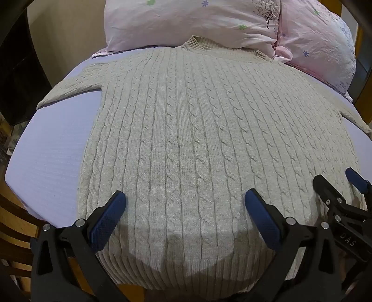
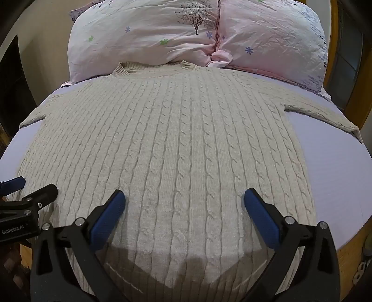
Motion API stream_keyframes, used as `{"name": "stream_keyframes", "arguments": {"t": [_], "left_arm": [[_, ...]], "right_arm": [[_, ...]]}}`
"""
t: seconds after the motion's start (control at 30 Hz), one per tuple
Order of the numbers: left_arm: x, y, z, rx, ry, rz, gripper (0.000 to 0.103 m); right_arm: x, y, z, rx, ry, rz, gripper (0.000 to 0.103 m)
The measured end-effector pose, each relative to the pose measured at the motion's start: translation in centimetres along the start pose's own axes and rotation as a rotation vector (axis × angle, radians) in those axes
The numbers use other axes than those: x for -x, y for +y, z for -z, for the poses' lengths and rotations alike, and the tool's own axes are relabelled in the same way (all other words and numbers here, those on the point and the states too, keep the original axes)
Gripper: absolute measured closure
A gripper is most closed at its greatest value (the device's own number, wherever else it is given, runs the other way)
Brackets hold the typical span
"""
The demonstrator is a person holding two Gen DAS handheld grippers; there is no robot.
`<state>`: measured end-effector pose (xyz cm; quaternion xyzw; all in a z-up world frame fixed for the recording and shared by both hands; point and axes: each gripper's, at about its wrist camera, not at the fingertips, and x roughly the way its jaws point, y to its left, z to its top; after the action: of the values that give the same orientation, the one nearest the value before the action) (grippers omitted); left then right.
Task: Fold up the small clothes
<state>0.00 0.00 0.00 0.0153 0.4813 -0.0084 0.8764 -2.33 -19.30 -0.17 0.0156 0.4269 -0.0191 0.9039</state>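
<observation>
A cream cable-knit sweater (image 1: 197, 130) lies flat on a lavender bed sheet (image 1: 51, 148), collar toward the pillows, sleeves spread to both sides. It also shows in the right wrist view (image 2: 181, 144). My left gripper (image 1: 185, 201) is open and empty, just above the sweater's hem on its left part. My right gripper (image 2: 184, 197) is open and empty above the hem on the right part. The right gripper shows at the right edge of the left wrist view (image 1: 334, 178). The left gripper shows at the left edge of the right wrist view (image 2: 32, 185).
Two pink floral pillows (image 1: 190, 21) (image 2: 274, 39) lie at the head of the bed behind the collar. The bed's wooden frame (image 2: 348, 251) shows at the near corner and a wooden headboard post (image 2: 334, 46) at the right. Bare sheet (image 2: 337, 167) lies beside the sweater.
</observation>
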Motion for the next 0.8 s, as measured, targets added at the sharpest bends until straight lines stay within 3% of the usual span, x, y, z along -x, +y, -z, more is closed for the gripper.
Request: {"name": "stream_keyframes", "arguments": {"t": [0.8], "left_arm": [[0.0, 0.0, 0.0, -0.001, -0.001, 0.0, 0.001]], "right_arm": [[0.13, -0.07, -0.02, 0.0, -0.007, -0.001, 0.002]]}}
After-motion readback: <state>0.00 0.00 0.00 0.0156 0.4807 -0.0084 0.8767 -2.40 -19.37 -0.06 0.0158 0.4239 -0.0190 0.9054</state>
